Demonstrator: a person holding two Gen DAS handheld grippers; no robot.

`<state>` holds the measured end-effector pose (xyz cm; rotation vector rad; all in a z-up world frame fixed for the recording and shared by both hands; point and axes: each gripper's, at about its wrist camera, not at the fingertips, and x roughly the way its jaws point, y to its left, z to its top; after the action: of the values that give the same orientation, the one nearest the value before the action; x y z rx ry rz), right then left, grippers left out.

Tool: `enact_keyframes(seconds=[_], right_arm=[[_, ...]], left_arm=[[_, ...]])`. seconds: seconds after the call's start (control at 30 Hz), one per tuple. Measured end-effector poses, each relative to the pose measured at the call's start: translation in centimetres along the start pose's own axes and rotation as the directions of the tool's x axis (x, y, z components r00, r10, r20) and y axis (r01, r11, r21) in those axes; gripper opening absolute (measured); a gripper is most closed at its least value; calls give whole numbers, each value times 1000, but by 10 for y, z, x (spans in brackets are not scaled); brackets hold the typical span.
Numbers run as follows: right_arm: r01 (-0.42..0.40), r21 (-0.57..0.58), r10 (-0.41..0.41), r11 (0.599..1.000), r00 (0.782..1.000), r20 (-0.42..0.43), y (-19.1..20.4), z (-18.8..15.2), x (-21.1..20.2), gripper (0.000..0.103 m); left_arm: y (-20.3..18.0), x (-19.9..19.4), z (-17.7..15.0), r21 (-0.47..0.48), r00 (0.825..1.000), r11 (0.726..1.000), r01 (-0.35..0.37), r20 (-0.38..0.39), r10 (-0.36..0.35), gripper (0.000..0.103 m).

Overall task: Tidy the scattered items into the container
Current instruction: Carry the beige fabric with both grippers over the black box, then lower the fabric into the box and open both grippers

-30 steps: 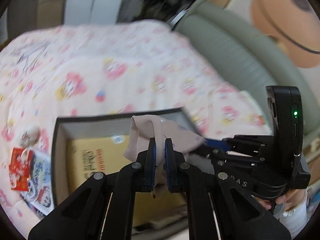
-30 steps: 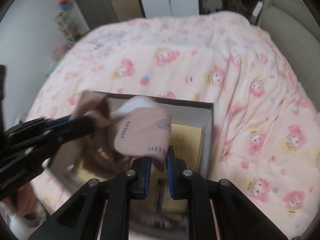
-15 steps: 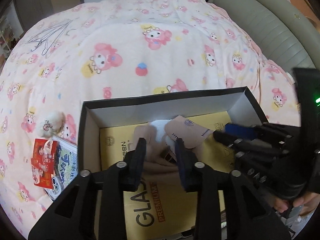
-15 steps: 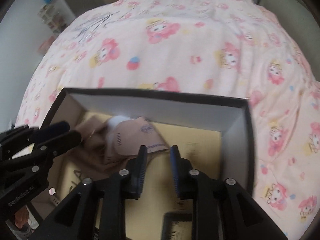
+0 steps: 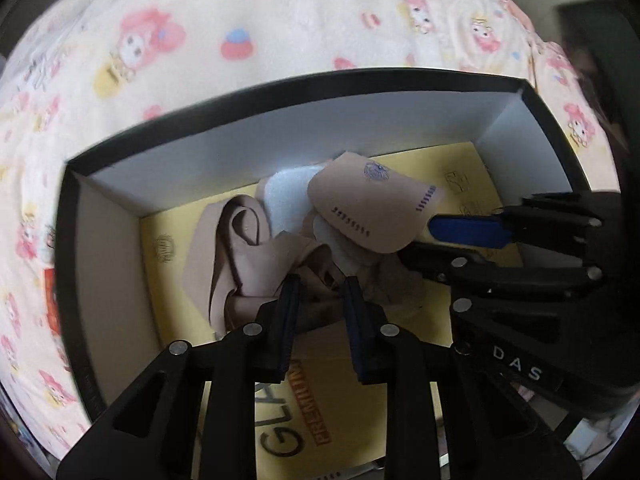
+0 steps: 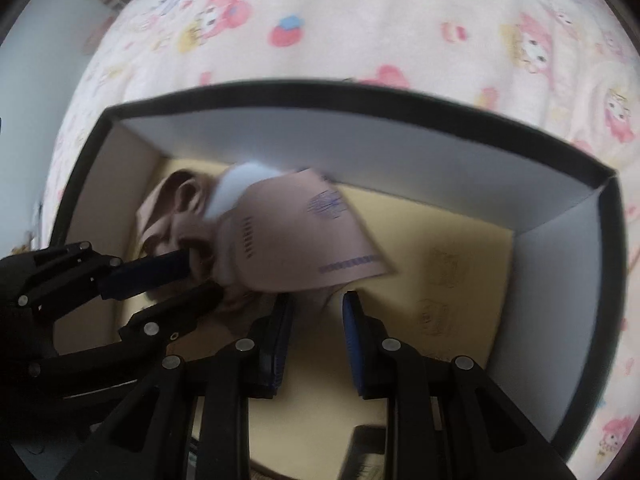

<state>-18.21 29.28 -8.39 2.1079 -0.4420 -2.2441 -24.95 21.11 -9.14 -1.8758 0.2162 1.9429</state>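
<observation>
A black box (image 5: 280,84) with white inner walls (image 6: 360,148) sits on the bed, a yellow flat pack (image 5: 172,280) on its floor. A crumpled beige cloth with purple print and a pale blue lining (image 5: 360,208) lies in the box's back half. My left gripper (image 5: 320,292) points down over the cloth's near folds; its jaws are closing, with cloth just below the gap and no pad pressing on it. My right gripper (image 6: 316,304) stands open over the cloth's (image 6: 296,236) near edge. Each gripper shows in the other's view, the right one (image 5: 424,240) and the left one (image 6: 200,276).
A pink cartoon-print blanket (image 5: 200,20) surrounds the box on all far sides. A red packet (image 5: 52,304) lies on the blanket left of the box. The box's right half shows bare yellow pack (image 6: 440,280). A dark object (image 6: 368,452) lies at the box's near end.
Both grippers have sunk into the box and tipped downward. Each was shut on the beige cloth and has let it go; the cloth now lies on the yellow pack.
</observation>
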Motion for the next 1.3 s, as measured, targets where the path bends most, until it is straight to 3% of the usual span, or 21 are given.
enact_keyframes(seconds=[0.07,0.17,0.2,0.3,0.37,0.5,0.7,0.93,1.03,1.1,1.17,1.23,1.3], right_arm=[[48,26,-48,999,999,17,-5,-1,-3,22],[129,-4,-128,992,986,111,-12,11,-11,22],[109,3,-109,994,986,128,-14,9,-14,22],[-76,25,73,997,990,119,-23,5,-13,22],[-127,40,121,991,985,127,-27,6,-7,22],[-169,68,162,983,981,102,-36,6,17,23],[-222,93,207,970,966,153,-51,-5,19,23],[-203,74,190,976,969,157,-58,0,23,23],[-145,77,129,986,975,182,-52,1,9,23],[-170,52,151,984,955,254,-55,3,-8,23],[-183,20,170,983,945,279,-54,8,-18,23],[-170,-48,177,984,957,230,-43,17,-12,23],[-198,-113,210,974,972,109,-27,23,5,23]], left_arm=[[7,0,5,-45,996,995,87,7,-87,22],[20,-12,2,-86,986,983,164,51,-160,22],[24,-18,0,-88,984,981,171,69,-165,22],[38,-27,-4,-135,985,979,155,100,-142,22],[42,-23,-7,-154,987,978,142,96,-129,22],[40,-8,-18,-163,987,974,156,71,-146,22],[33,-12,-24,-136,980,973,188,93,-177,28],[33,-13,-26,-151,969,960,236,116,-220,33],[35,-29,-27,-186,978,970,155,169,-124,33],[33,-34,-28,-202,981,977,65,194,-25,33],[31,-28,-25,-223,986,975,20,164,18,33],[32,-20,-19,-248,991,967,55,135,-21,33],[25,-8,-11,-222,992,969,108,93,-90,28]])
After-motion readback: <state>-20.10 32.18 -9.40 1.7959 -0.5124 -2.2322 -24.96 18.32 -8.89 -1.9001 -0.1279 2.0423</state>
